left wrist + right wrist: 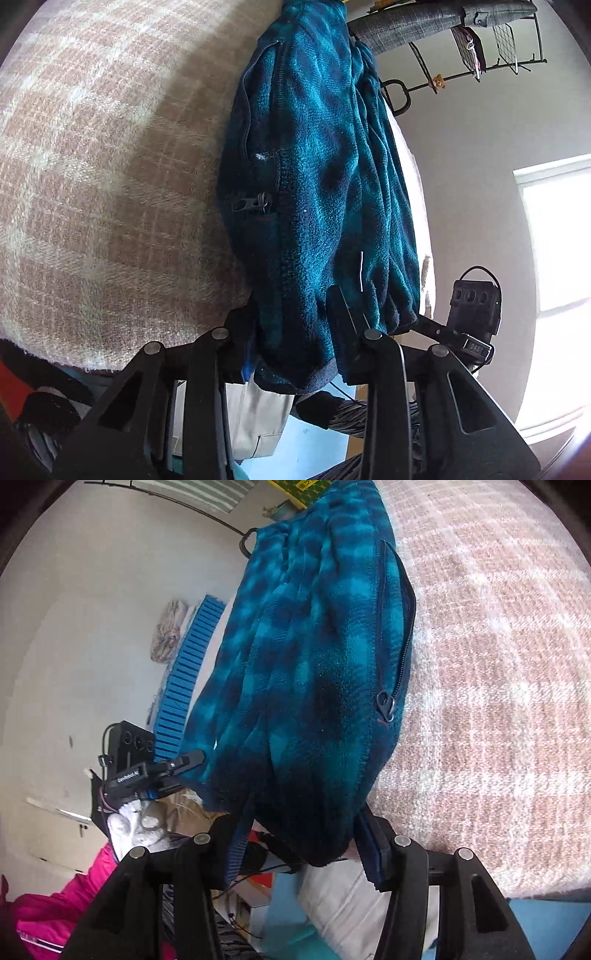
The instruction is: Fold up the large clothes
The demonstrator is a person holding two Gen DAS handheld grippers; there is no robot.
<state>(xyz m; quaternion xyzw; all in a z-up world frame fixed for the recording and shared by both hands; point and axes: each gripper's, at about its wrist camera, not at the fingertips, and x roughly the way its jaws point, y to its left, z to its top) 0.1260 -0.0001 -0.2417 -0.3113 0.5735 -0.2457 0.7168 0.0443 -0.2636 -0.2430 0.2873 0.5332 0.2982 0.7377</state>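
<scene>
Fleece jacket [317, 177] long axis runs away from both cameras; left gripper [295, 332], right gripper [303, 834] apparently pinching hem.

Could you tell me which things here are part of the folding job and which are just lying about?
In the job:
- blue plaid fleece jacket
- left gripper
- right gripper
- checked blanket underneath

Just lying about:
- pink garment
- wire wall rack

Fleece jacket [325, 177] showing as napped, fuzzy cloth, matt, teal-and-navy check; pocket zipper [400, 627] looking like dark toothed plastic with dull pull. Plaid blanket [92, 184] presenting as coarse, rough woven cloth, pink-beige, matt. Left claw [291, 321] and right claw [301, 834] appearing as smooth black plastic, semi-matt, with grey metal-looking pivot pins.
</scene>
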